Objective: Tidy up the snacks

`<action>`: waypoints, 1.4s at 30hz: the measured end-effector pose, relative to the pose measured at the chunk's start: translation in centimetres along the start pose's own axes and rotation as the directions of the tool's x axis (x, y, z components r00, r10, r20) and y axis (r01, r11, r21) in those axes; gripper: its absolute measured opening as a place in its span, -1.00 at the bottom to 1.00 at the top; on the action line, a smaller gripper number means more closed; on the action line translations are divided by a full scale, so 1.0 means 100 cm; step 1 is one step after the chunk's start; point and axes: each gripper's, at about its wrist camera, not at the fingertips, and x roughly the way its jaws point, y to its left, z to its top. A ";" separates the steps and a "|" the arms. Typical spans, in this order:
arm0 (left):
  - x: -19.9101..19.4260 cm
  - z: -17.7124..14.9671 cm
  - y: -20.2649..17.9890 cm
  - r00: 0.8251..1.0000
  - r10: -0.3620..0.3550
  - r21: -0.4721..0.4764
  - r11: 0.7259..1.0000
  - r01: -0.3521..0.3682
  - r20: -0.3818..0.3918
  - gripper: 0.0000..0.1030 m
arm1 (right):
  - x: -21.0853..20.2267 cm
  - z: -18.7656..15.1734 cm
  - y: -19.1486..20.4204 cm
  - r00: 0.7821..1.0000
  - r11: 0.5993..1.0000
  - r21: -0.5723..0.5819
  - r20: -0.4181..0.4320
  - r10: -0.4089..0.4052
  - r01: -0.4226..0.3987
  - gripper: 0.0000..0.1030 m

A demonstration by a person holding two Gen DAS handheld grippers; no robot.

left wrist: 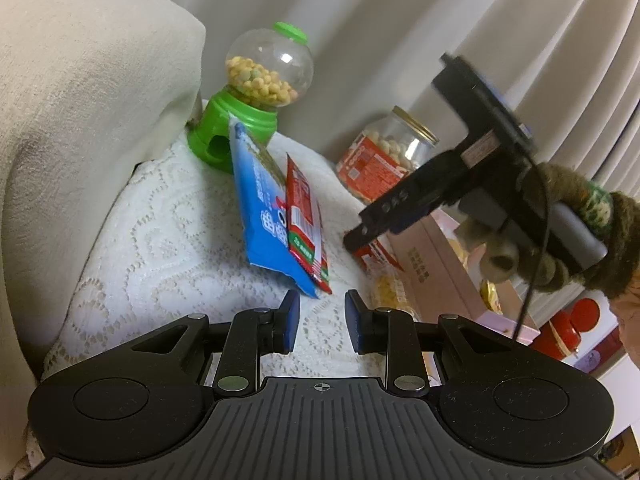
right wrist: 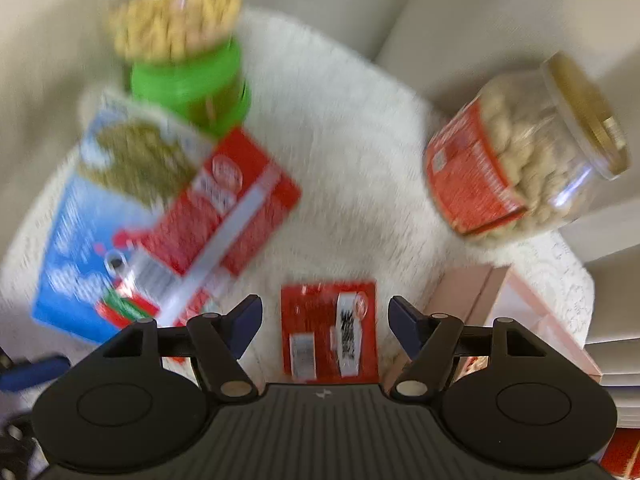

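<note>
On the white lace cloth, a blue snack bag and red packet lie overlapped, long axes toward the green candy dispenser. Bare cloth separates them from the jar and pink box. The right gripper, jaws half-open, hovers over a small red packet. The left gripper is narrowly parted, empty.

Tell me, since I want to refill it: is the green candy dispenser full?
Partly full: candies fill roughly the lower half of the green candy dispenser's clear globe.

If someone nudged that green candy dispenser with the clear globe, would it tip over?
Probably fairly easily: the candy dispenser carries its candy-filled globe high above a narrower green base, on a soft lace cloth. The blue packet leaning against it might slide down.
</note>
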 end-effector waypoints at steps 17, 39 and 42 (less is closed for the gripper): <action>0.008 -0.011 -0.010 0.998 0.019 0.011 1.000 -0.019 -0.059 -0.44 | -0.007 -0.025 -0.008 0.985 0.983 0.103 0.094 0.144 -0.154 -0.03; 0.000 -0.019 -0.026 0.994 0.071 0.033 0.997 -0.068 -0.089 -0.45 | 0.008 -0.042 -0.015 0.950 0.932 0.195 0.131 0.284 -0.306 0.40; 0.003 -0.019 -0.030 0.991 0.082 0.040 0.996 -0.078 -0.102 -0.44 | -0.008 -0.052 -0.009 0.953 0.946 0.172 0.174 0.247 -0.276 0.09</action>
